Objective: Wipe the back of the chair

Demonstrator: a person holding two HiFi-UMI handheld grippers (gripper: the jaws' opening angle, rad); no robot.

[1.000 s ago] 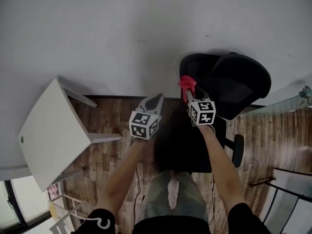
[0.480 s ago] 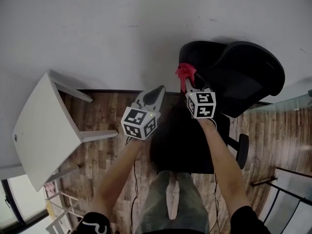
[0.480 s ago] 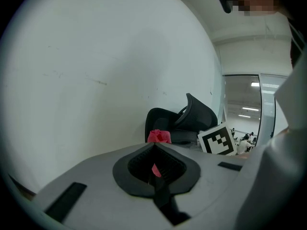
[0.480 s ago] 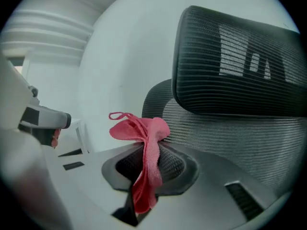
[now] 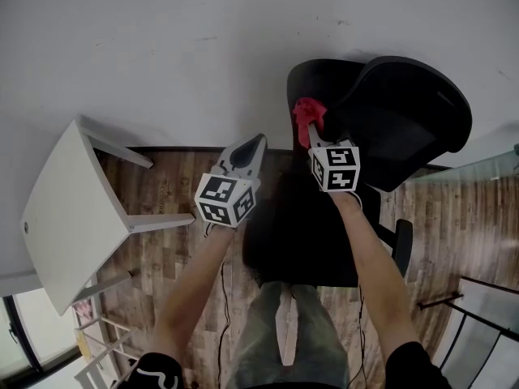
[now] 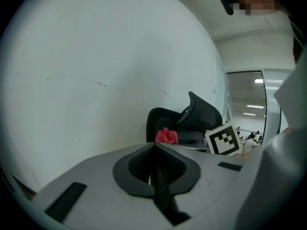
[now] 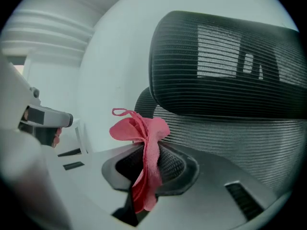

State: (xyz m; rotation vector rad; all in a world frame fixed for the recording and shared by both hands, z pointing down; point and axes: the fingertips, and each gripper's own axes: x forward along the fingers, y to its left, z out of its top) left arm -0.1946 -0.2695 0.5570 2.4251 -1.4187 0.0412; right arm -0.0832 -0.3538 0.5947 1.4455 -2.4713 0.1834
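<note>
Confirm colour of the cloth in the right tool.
Pinkish red; the cloth shows best in the right gripper view.

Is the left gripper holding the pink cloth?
No, the right gripper pinches the pink cloth; the left gripper is shut on nothing.

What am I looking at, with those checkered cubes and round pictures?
No robot here: a person holds a claw in each hand; the checkered cubes are part of them. The head view comes from a camera on the person's head, looking down; the two round views come from cameras riding on the claws. The right claw is shut on a pink cloth, right by the black mesh office chair. The left claw is shut and empty. A white table stands at the left on the wooden floor.
</note>
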